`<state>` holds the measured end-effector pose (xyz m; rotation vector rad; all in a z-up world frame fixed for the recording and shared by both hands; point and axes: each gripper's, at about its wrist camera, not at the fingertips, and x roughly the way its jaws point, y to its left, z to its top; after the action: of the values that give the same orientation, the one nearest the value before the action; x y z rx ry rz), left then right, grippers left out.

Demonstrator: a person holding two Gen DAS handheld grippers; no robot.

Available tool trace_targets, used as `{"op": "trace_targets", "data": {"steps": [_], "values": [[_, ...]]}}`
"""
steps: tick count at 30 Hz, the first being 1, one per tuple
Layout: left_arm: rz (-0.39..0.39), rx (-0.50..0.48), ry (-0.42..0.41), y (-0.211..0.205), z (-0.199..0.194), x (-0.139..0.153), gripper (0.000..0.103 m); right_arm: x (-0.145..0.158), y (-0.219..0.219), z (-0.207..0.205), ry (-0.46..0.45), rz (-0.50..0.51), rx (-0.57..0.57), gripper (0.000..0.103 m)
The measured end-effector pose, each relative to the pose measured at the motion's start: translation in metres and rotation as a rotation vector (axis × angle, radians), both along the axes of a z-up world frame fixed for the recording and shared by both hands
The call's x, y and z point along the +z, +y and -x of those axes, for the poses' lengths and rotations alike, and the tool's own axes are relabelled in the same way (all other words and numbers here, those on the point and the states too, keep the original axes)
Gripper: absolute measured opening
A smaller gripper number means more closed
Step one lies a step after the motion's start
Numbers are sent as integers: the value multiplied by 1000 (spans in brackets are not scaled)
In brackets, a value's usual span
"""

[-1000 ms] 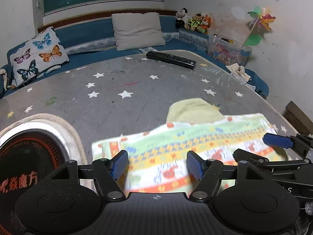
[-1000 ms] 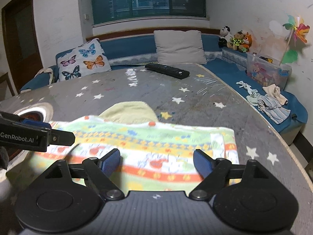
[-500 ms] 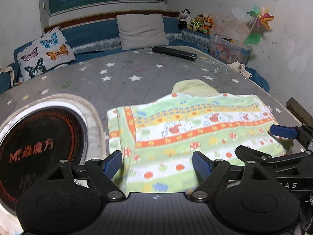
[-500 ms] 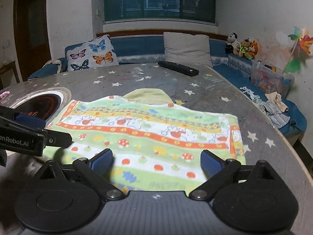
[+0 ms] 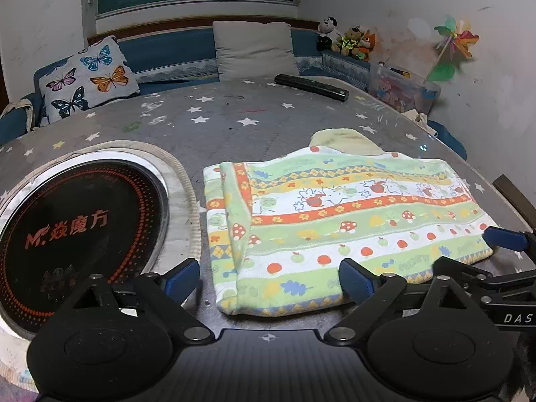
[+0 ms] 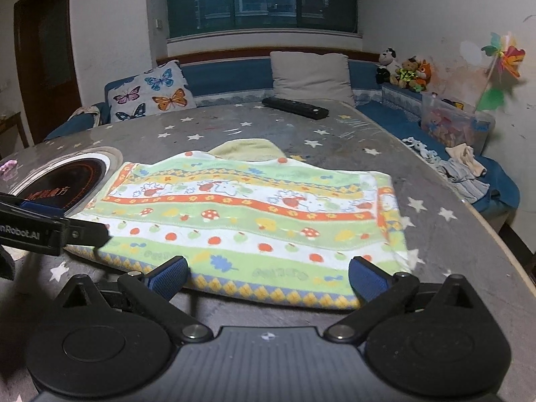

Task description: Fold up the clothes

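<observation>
A colourful striped child's garment [image 5: 338, 221] with mushrooms and apples lies folded flat on the grey starred table; it also shows in the right wrist view [image 6: 248, 221]. A pale yellow piece [image 5: 345, 137] pokes out from under its far edge. My left gripper [image 5: 268, 278] is open and empty, at the garment's near left corner. My right gripper [image 6: 266, 274] is open and empty, at the near edge of the garment. The right gripper's blue fingertips [image 5: 502, 238] show by the garment's right corner in the left wrist view.
A round black induction hob [image 5: 73, 227] is set in the table left of the garment. A black remote [image 5: 311, 87] lies at the far side. Cushions [image 5: 254, 50] and a blue bench lie beyond; loose clothes [image 6: 462, 167] lie on the bench at right.
Both grippers have pulled back towards me and risen away from the garment. More of the garment now shows, lying flat and still.
</observation>
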<state>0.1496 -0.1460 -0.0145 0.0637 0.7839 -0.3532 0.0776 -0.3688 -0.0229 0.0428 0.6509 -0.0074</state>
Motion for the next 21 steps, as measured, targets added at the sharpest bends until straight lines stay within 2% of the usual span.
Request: {"op": "trace_targets", "data": {"steps": [8, 21], "values": [[9, -3, -13, 7, 13, 3, 103, -2, -11, 16, 1, -14, -12, 103], [21, -22, -65, 14, 40, 11, 103, 4, -11, 44, -39, -56, -67, 103]]}}
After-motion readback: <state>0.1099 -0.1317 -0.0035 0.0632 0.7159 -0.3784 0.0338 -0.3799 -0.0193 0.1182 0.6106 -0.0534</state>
